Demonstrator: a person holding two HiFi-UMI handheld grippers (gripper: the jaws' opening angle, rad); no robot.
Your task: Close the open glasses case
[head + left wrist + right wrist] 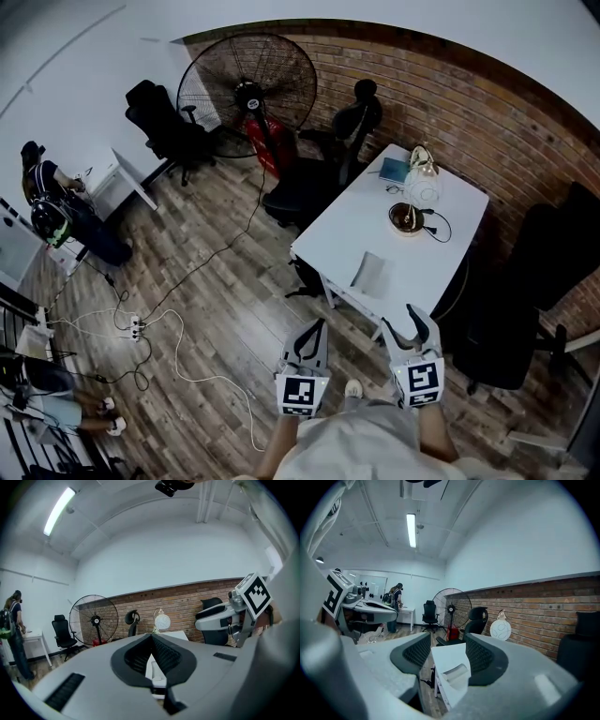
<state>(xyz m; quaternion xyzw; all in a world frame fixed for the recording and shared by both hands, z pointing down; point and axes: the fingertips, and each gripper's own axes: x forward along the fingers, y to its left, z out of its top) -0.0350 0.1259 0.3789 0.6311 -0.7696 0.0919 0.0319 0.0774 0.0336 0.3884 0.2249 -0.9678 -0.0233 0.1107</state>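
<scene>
The glasses case (370, 272) shows as a flat grey rectangle near the front edge of the white table (342, 234). Both grippers hang in the air short of that edge, clear of the case. My left gripper (317, 323) has its jaw tips meeting, shut on nothing. My right gripper (401, 319) stands open with nothing between its jaws. In the right gripper view the case (454, 672) and the table corner (447, 656) show through the open jaws of my right gripper (447, 637). In the left gripper view my left gripper (151, 635) points at the table.
On the table's far half stand a lamp with a glass globe (422, 183), its round base (406, 217) and a teal book (394, 170). Black office chairs (314, 187) (506, 328) flank the table. A big floor fan (248, 94) and cables (136, 328) lie left.
</scene>
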